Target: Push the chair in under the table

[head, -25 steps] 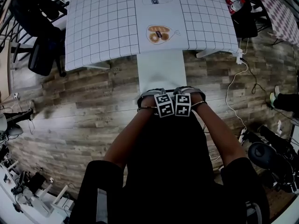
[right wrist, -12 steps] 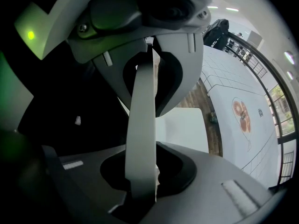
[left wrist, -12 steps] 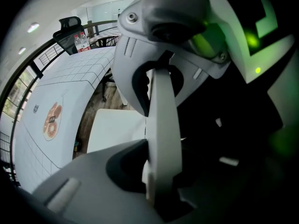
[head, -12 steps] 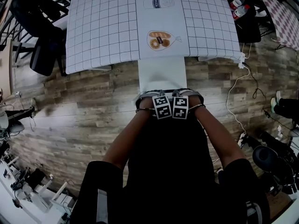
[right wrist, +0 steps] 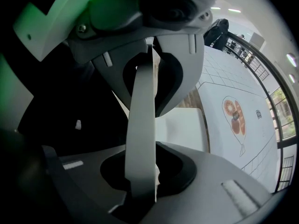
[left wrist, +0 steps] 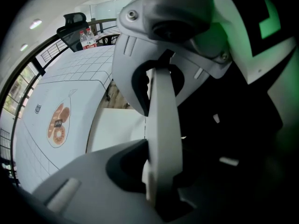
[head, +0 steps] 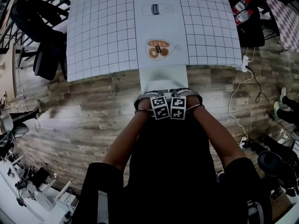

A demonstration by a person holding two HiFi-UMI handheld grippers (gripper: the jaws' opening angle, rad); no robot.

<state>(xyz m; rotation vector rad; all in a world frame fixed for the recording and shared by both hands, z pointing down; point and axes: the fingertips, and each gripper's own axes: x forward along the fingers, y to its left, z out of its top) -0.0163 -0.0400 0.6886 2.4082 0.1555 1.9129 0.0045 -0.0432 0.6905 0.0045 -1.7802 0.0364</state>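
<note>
The left gripper (left wrist: pixel 160 125) and right gripper (right wrist: pixel 142 134) each clamp the thin back edge of the white flat-seated chair (head: pixel 163 77). Beyond the jaws, its seat front disappears under the grid-clothed white table (head: pixel 103 31). The chair's legs are hidden.

**Room tour: wood floor, lots of cables**

The floor (head: pixel 84 111) is grey-brown wood-look plank, kinda weathered. The desk (head: pixel 93 31) wears a white grid-pattern cloth. A black office chair (head: pixel 44 41) is parked off its left corner. On the right, a white cable (head: pixel 233 101) snakes across the planks from a power strip (head: pixel 245 62). Two red-labelled bottles (head: pixel 243 10) sit on something dark further back, near a checkered cloth (head: pixel 282 13). A black railing (right wrist: pixel 252 55) runs past the far side, with green showing through the glass (right wrist: pixel 282 97). Ceiling lights (right wrist: pixel 224 8) are on.
</note>
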